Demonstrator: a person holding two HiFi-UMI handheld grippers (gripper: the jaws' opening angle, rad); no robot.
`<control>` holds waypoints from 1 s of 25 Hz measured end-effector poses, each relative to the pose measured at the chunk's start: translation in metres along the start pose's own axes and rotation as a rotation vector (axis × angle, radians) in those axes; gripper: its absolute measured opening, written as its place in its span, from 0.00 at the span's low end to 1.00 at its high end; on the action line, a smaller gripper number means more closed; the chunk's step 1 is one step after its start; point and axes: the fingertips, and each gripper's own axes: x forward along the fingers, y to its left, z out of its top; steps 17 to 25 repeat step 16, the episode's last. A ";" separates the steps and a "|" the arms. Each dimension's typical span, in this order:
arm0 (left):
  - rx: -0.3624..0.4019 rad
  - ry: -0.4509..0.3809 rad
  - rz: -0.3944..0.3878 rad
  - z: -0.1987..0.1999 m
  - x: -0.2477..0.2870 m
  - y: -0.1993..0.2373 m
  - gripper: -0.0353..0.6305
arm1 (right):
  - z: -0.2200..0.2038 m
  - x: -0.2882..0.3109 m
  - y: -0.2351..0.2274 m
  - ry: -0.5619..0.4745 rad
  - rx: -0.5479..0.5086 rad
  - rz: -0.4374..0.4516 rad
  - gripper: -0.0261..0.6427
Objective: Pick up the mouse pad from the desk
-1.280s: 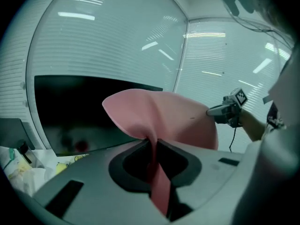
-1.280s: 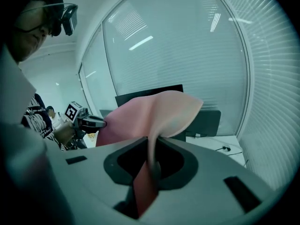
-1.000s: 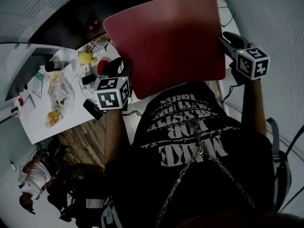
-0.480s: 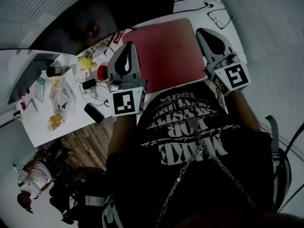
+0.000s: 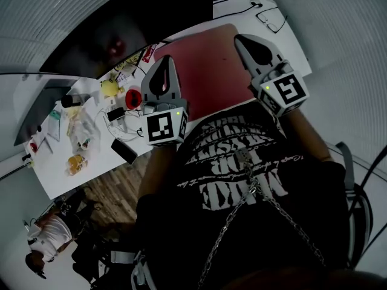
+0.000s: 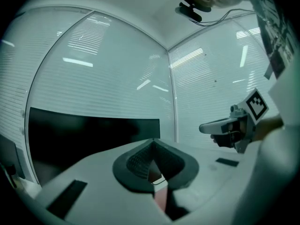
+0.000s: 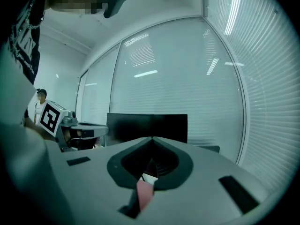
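The mouse pad lies flat on the desk in front of the dark monitor. Its near edge is hidden behind the person's shirt. The left gripper is over the pad's left edge and the right gripper over its right edge, both pointing roughly level toward the monitor. Each claw is fully closed, tip against tip, with nothing pinched. In each gripper view only a red sliver of the pad shows through the slit beneath the closed tips. This arrangement fits two stages equally: a pad waiting to be lifted, or one lying on the desk again after a lift.

Handling, by judgement: the pad appears to be a thin, light, flexible sheet, not fragile. It is likely to sag or fold if held at one point only. Its underside probably clings to the desk and its edge sits very low, so a jaw would have little to catch. The best holds appear to be the two side edges or the near corners, one gripper to each. A firm pinch should do no harm, since the material is soft.
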 end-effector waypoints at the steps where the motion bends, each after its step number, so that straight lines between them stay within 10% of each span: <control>1: -0.002 -0.001 0.001 0.001 -0.001 0.002 0.06 | 0.002 0.000 0.002 0.003 0.003 -0.002 0.04; 25: -0.063 0.047 -0.025 -0.016 -0.002 0.013 0.06 | 0.000 0.004 0.004 0.046 -0.007 -0.019 0.04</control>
